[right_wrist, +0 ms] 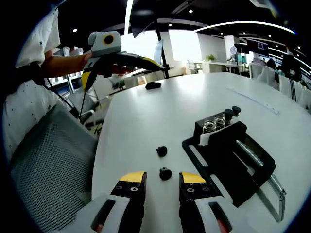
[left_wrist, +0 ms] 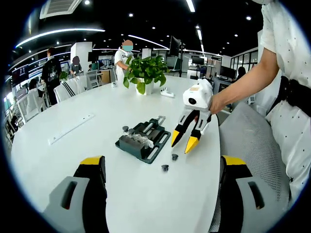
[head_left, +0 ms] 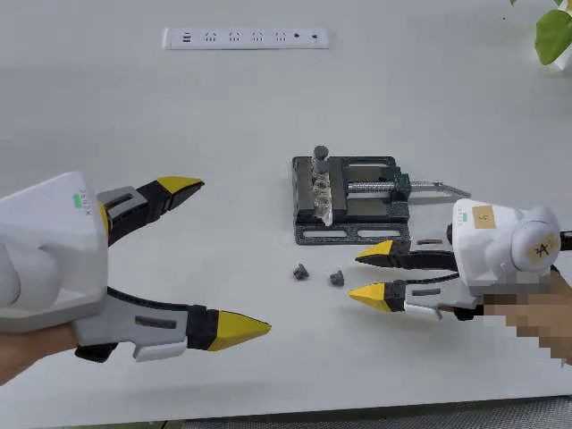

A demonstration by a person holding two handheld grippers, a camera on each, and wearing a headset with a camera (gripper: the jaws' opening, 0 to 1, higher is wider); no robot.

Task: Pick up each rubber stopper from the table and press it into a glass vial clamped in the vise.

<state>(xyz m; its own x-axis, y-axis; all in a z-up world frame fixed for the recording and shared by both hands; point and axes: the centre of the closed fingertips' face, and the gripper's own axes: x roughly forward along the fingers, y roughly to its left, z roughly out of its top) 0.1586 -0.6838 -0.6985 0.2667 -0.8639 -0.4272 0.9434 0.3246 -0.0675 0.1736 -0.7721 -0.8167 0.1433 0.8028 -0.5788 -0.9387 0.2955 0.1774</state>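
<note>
Two dark rubber stoppers lie on the white table in front of the vise: one (head_left: 300,271) on the left, one (head_left: 337,278) on the right. The black vise (head_left: 350,202) clamps a row of glass vials (head_left: 322,192), and the far vial carries a stopper (head_left: 320,154). My right gripper (head_left: 368,273) is open, low over the table, just right of the nearer stopper (right_wrist: 165,173), which sits just ahead of its tips (right_wrist: 163,178). The other stopper (right_wrist: 162,151) lies a little further on. My left gripper (head_left: 214,257) is wide open and holds nothing, well left of the stoppers (left_wrist: 164,168).
A white power strip (head_left: 246,37) lies at the far side of the table. A potted plant (left_wrist: 146,73) stands beyond the vise (left_wrist: 143,138). The table's near edge runs close below both grippers. Chairs (right_wrist: 43,160) and people surround the table.
</note>
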